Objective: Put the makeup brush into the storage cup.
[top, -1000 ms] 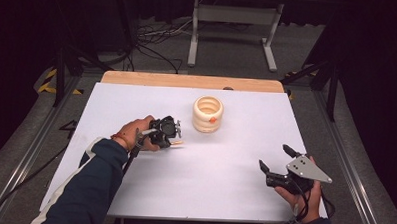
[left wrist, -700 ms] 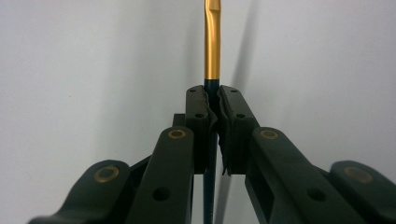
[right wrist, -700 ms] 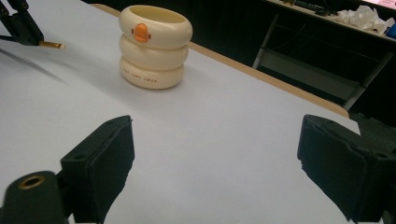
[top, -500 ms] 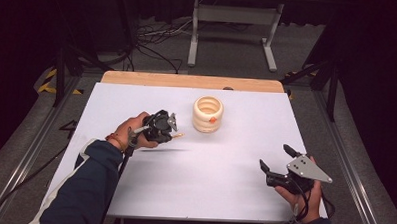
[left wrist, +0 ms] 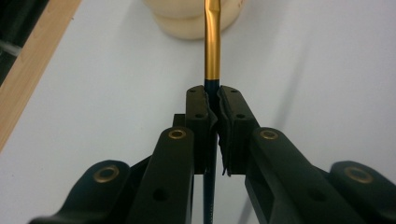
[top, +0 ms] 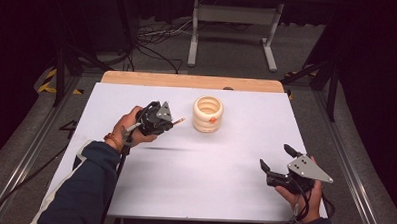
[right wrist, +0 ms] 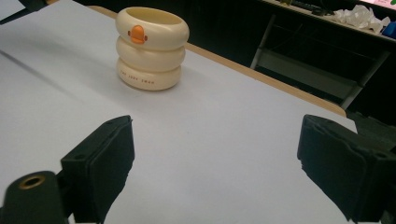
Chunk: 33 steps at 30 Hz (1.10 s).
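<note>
A cream pot (top: pixel 208 114) shaped like stacked rings, with an orange beak on its side, stands upright at the far middle of the white table (top: pixel 209 187). My left gripper (top: pixel 167 122) hovers just left of it, shut on a dark pen (top: pixel 176 121) whose gold end points at the pot. In the left gripper view the jaws (left wrist: pixel 212 100) pinch the pen (left wrist: pixel 212 42), with the pot (left wrist: pixel 194 21) straight ahead. My right gripper (top: pixel 276 157) is held open at the near right, nothing between its jaws. The right gripper view has the pot (right wrist: pixel 152 46) beyond the wide-apart jaws (right wrist: pixel 215 158).
A wooden strip (top: pixel 187 81) runs along the table's far edge. Beyond it, a metal stand (top: pixel 234 23) and cables (top: pixel 154 38) lie on the dark floor. A shadow (top: pixel 160 148) falls on the table under the left hand.
The left gripper has risen off the table with the pen and drifted slightly back. The right gripper has stayed put.
</note>
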### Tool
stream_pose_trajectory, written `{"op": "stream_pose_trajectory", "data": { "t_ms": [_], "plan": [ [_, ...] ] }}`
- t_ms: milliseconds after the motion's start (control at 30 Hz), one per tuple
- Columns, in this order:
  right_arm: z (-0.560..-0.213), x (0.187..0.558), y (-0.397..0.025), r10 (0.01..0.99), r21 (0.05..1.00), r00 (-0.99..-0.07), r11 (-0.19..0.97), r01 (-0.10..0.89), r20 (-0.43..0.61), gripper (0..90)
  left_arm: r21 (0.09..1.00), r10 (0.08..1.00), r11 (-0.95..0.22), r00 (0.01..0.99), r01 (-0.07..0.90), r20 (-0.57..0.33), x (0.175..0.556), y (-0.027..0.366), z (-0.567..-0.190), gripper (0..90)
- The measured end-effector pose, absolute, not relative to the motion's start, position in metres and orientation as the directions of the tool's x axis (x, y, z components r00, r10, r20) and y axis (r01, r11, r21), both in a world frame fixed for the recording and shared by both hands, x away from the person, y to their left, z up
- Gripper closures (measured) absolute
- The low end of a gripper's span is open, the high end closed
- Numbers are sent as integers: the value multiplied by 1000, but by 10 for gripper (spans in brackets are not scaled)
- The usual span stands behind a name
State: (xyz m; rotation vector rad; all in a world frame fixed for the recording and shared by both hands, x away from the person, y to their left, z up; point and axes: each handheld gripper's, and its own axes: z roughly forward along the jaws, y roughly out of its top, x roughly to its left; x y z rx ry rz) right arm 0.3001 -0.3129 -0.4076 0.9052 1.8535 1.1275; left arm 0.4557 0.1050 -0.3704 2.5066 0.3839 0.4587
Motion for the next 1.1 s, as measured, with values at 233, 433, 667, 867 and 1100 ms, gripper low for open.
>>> {"op": "stream_pose_trajectory", "data": {
  "t_ms": [233,433,667,867,1100],
  "plan": [
    [-407,300,-313,859,918,-450,355,176,-246,118,652,406,-740,881,162,241,455,109,-361,830],
    [-407,300,-313,859,919,-450,354,175,-245,118,729,442,-665,872,160,211,454,111,-356,829],
    [-407,300,-314,861,921,-447,349,173,-243,118,834,478,-532,865,146,153,453,115,-347,830],
    [-407,300,-314,860,922,-449,348,171,-241,118,895,490,-442,853,65,180,446,114,-337,830],
    [-407,299,-313,858,920,-449,355,168,-249,117,936,513,-351,843,36,160,445,113,-330,830]
  ]
}}
